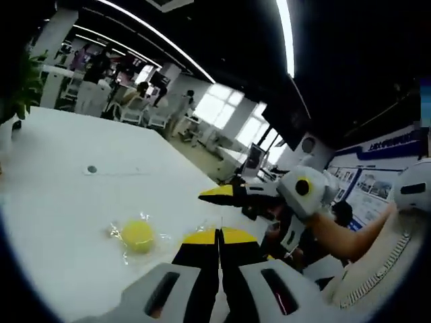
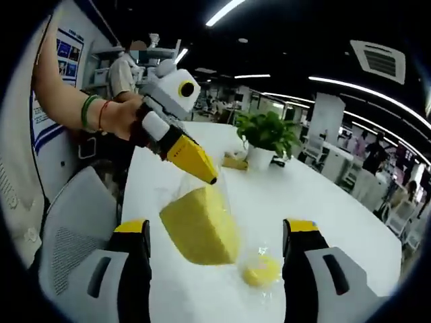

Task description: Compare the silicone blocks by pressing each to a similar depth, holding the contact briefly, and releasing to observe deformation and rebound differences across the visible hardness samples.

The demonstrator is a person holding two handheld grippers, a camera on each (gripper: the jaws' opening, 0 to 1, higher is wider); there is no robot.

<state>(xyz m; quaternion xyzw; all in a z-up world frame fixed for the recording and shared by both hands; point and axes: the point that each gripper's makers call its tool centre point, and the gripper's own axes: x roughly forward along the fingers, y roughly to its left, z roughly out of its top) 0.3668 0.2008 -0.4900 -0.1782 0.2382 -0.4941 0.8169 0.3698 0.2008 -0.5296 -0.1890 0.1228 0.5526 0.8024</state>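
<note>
Two yellow samples seemingly awaited pressing: the left gripper (image 2: 210, 176) fingers pinched the block (image 2: 201, 225) by its bag (image 2: 219, 192), the right gripper (image 2: 215, 227) fingers gaped empty, and the round sample (image 2: 261, 270) lay on the surface (image 2: 323, 202).

White table (image 2: 337, 202), wrapped yellow ball (image 2: 260, 270) (potted plant (image 2: 266, 138) behind)

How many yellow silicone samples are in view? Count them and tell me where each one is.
2. A large tilted block in clear wrap, and a small round sample, also wrapped, on the white table just beside it. Others may be hidden.

Open-plan office, white desks (image 1: 67, 168), potted plant (image 2: 267, 138), ceiling strip lights (image 1: 286, 33)
</note>
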